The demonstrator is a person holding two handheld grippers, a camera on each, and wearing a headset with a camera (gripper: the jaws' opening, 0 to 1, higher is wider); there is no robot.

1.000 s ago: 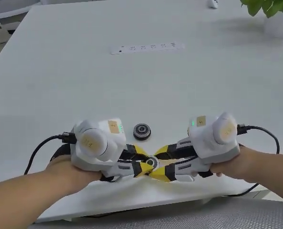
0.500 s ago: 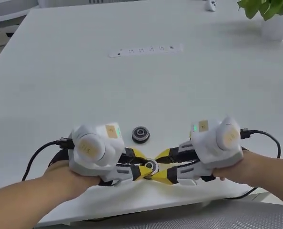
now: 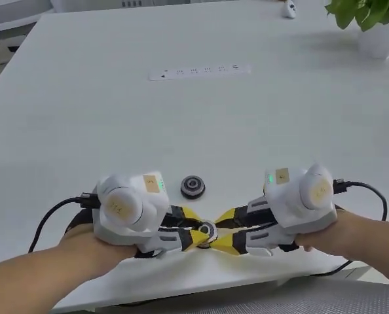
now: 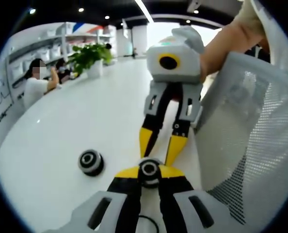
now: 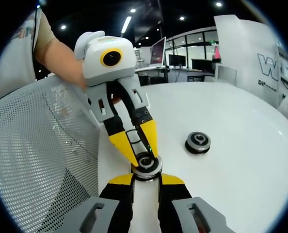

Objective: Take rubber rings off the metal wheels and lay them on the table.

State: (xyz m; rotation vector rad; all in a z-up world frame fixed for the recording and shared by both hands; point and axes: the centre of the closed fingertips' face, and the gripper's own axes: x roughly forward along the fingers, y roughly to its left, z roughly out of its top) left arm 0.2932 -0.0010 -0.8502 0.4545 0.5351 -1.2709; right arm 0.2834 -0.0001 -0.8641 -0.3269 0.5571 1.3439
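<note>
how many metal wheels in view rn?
2. One wheel is pinched between the left tool and right tool at the near edge of the table; the second wheel lies free just beyond them. More could sit hidden underneath.

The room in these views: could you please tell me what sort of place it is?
Likely an open-plan office or lab: a large white table carries a power strip, a potted plant stands at its far corner, and monitors show in the background under recessed ceiling lights.
</note>
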